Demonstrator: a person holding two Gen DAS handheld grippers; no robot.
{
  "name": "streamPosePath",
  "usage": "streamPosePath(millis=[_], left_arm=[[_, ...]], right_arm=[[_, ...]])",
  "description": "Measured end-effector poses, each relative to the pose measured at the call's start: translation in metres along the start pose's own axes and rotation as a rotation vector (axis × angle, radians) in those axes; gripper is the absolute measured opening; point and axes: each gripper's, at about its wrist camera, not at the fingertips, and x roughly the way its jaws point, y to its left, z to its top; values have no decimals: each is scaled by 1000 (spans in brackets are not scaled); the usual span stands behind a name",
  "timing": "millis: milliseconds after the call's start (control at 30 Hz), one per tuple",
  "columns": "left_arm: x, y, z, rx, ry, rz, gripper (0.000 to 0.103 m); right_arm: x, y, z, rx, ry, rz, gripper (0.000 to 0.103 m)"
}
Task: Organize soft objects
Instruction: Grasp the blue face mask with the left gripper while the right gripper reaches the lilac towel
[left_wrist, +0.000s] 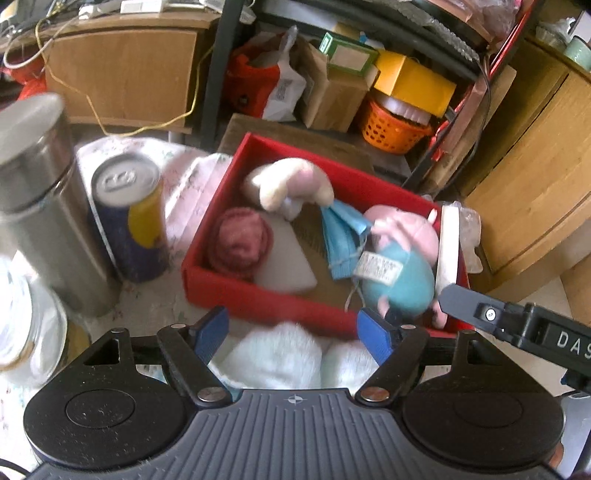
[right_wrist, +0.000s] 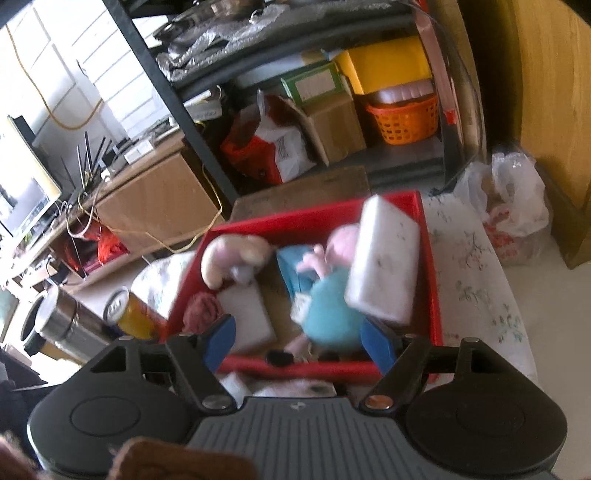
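The red box (left_wrist: 280, 306) sits on the flowered surface (right_wrist: 476, 266) and already holds most of the soft things: a pink and cream plush toy (left_wrist: 291, 184) in its far corner, a dark red knitted ball (left_wrist: 240, 242) by the near left wall, two white sponges (right_wrist: 384, 262) and a pig doll in a teal dress (left_wrist: 400, 266) along the right side. A fluffy white towel (left_wrist: 280, 354) lies on the surface just outside the box's near edge, right under the left gripper (left_wrist: 293, 332), whose fingers (left_wrist: 212, 330) stand spread with nothing pinched. The towel looks light, limp and squashy, so it likely wants a deep bite into a bunched fold, not a loose edge. The right gripper (right_wrist: 299, 341) hangs over the near edge above the doll, fingers apart, holding nothing
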Motion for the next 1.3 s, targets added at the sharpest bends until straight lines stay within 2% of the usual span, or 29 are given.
streamPosePath(millis=[167, 400, 533, 667, 800, 933, 1100, 1300], left_arm=[[-6, 12, -13, 6, 30, 6, 76], [-18, 26, -30, -62, 58, -34, 77], [-26, 28, -42, -52, 65, -20, 78], [-20, 33, -50, -52, 97, 10, 78], [-9, 39, -55, -61, 139, 39, 78], [2, 39, -61, -58, 168, 36, 78], [22, 28, -64, -21, 193, 64, 78], [46, 18, -73, 43, 210, 149, 74]], right_arm=[[-7, -3, -29, -11, 76, 26, 47], [-7, 18, -92, -135, 210, 41, 47], [3, 21, -120, -193, 279, 13, 47], [11, 19, -128, -173, 317, 19, 47], [18, 26, -135, -216, 341, 5, 47], [25, 31, -145, -251, 370, -7, 49], [26, 30, -147, -257, 374, -6, 52], [30, 32, -150, -279, 376, -13, 53]])
